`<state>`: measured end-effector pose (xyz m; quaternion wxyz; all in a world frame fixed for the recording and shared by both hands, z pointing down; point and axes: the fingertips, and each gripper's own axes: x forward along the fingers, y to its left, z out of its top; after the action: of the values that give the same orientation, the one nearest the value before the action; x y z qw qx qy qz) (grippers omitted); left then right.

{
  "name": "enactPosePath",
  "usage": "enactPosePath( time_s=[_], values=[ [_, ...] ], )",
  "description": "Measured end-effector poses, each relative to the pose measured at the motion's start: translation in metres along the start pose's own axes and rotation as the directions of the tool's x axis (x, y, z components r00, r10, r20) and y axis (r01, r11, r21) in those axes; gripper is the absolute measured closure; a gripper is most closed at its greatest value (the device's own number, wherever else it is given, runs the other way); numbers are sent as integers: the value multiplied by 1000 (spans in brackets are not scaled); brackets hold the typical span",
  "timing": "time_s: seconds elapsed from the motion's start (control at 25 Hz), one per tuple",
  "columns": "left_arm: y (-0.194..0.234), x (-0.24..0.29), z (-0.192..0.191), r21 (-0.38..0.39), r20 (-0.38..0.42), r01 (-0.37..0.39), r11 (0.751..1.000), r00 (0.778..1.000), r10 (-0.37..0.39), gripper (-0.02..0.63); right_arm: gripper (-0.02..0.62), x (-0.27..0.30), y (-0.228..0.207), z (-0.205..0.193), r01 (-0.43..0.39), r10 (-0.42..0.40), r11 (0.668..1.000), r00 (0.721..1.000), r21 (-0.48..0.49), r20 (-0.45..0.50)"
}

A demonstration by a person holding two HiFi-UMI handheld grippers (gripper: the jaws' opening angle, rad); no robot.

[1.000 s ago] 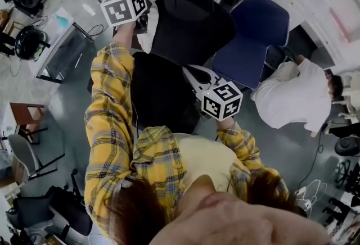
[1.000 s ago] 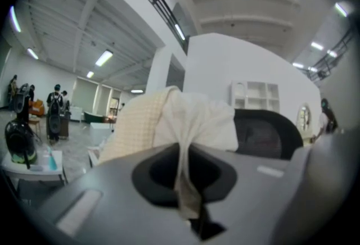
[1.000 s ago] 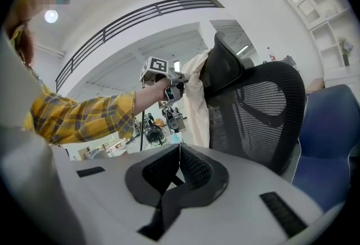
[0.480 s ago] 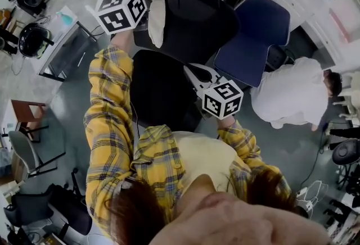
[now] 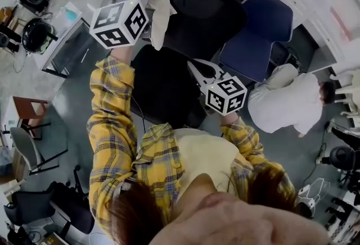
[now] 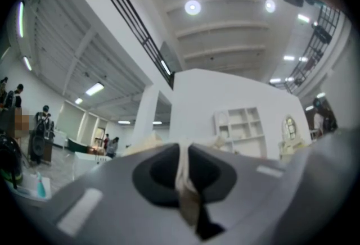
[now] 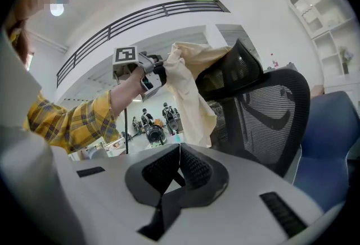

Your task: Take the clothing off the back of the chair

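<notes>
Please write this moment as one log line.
left gripper: shut on garment | right gripper: shut, empty | garment: hangs against chair, partly over its top

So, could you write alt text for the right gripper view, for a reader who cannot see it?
The left gripper, on an arm in a yellow plaid sleeve, holds up a cream garment beside a black mesh office chair. In front, the right gripper is closed and empty.

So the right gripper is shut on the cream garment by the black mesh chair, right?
Not quite: the left gripper is shut on the cream garment by the black mesh chair. The right gripper view shows it.
</notes>
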<state>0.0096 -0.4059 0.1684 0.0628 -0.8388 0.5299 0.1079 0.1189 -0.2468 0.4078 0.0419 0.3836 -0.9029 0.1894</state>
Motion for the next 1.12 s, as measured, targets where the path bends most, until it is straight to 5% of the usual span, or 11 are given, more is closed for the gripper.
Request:
enactPosePath(
  time_s=[0.52, 1.12],
  values=[
    [7, -117, 16, -19, 71, 51, 999, 996, -50, 591, 581, -1, 42, 2, 65, -63, 997, 997, -31, 51],
    [18, -250, -36, -124, -52, 31, 992, 998, -37, 591, 581, 7, 84, -5, 93, -91, 995, 993, -21, 79]
  ],
)
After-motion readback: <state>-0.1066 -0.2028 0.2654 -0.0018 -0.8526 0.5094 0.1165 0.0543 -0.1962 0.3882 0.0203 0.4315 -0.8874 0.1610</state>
